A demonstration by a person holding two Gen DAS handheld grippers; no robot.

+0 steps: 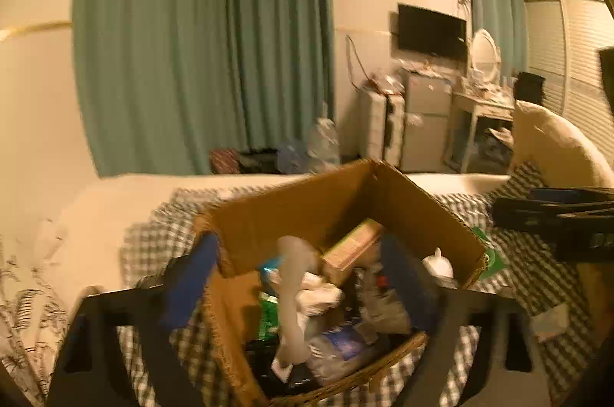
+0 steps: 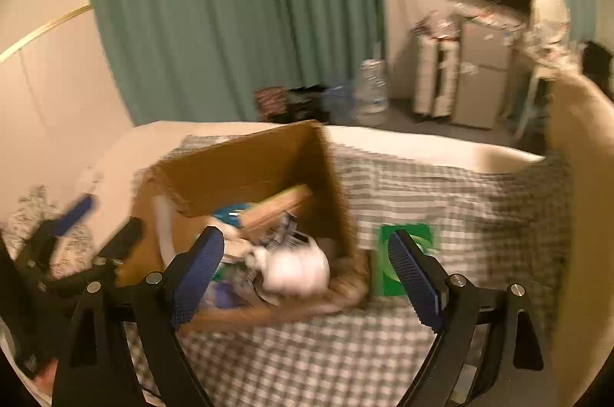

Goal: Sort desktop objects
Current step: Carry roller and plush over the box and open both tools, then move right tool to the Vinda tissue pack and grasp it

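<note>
An open cardboard box (image 1: 307, 200) stands on a checked cloth, on what looks like a wicker tray (image 1: 368, 364). It holds a tan carton (image 1: 351, 247), a green packet (image 1: 268, 315), white crumpled things and plastic wrappers. My left gripper (image 1: 299, 284) hangs open over the box. A pale, blurred long thing (image 1: 291, 295) lies between its blue pads (image 1: 192, 284), untouched. My right gripper (image 2: 307, 276) is open at the box's (image 2: 245, 161) near right corner, above a white bundle (image 2: 295, 269) that its pads do not touch. A green card (image 2: 406, 246) lies on the cloth beside the box.
The checked cloth (image 2: 422, 184) covers a white surface (image 2: 403, 138). A cream cushion (image 2: 579, 154) rises at the right. Patterned fabric (image 2: 27, 215) lies at the left. Beyond are green curtains (image 1: 199, 42), water bottles (image 2: 370, 92), a small fridge (image 1: 428, 115) and a wall screen (image 1: 431, 31).
</note>
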